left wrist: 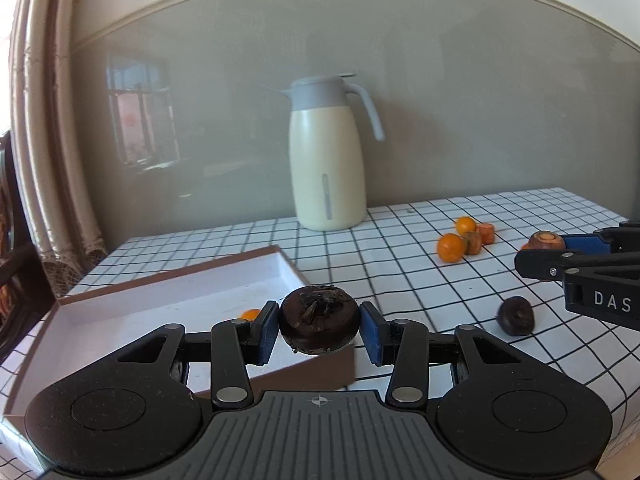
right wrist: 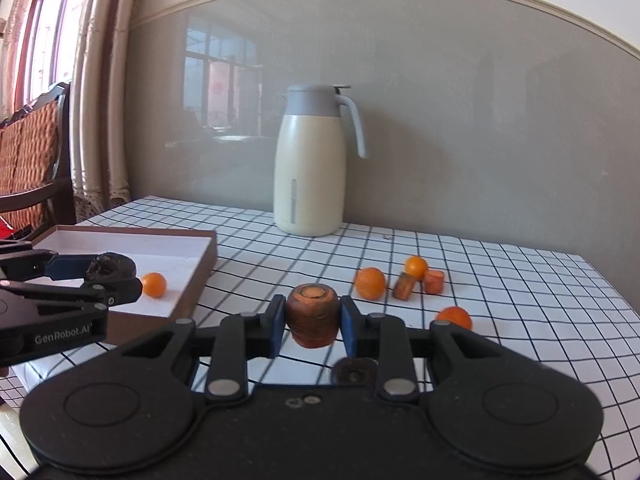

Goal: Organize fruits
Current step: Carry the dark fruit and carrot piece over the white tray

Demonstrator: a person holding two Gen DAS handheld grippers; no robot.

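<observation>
Left gripper (left wrist: 319,326) jaws clenched on dark fruit (left wrist: 319,320) above box (left wrist: 120,304) edge; right gripper (right wrist: 312,320) clenched on carrot stub (right wrist: 312,320). Advise moving well inside box, lowering, then releasing.

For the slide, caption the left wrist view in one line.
Left claw grips a dark fruit above the box; oranges wait on the checked table.
</observation>
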